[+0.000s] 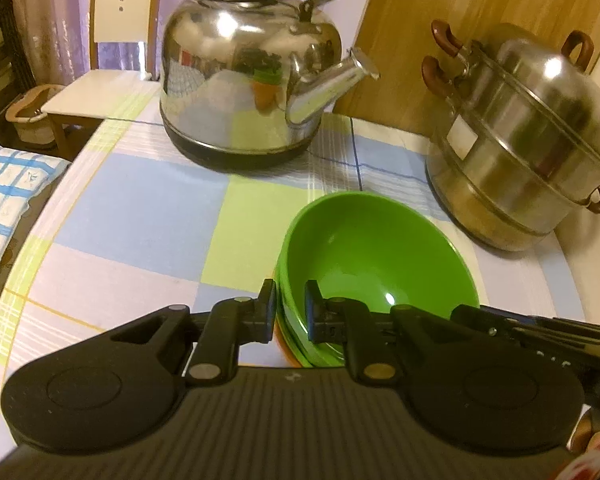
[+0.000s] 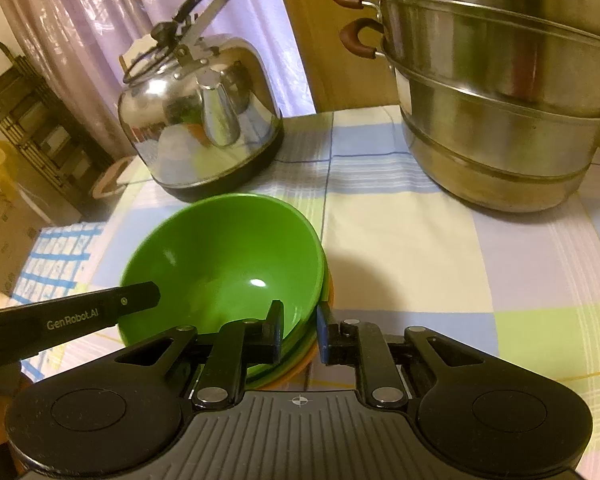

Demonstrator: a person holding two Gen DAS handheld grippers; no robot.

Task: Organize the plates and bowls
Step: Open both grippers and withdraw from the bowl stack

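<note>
Where readable, "GenRobot.AI" on left tool (image 2: 140, 300)

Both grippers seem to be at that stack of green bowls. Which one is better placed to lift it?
Probably neither alone. The left gripper and the right gripper each straddle the rim of the green bowl stack from opposite sides. The left looks slightly deeper over the rim.

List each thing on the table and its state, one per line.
green bowl: upright, empty, topmost of a nested stack
orange dish: bottom of stack, only its edge shows
left gripper: fingers straddle the stack's rim
right gripper: fingers straddle the stack's rim
kettle: upright, lid on
steamer pot: tiers stacked, lid on
</note>
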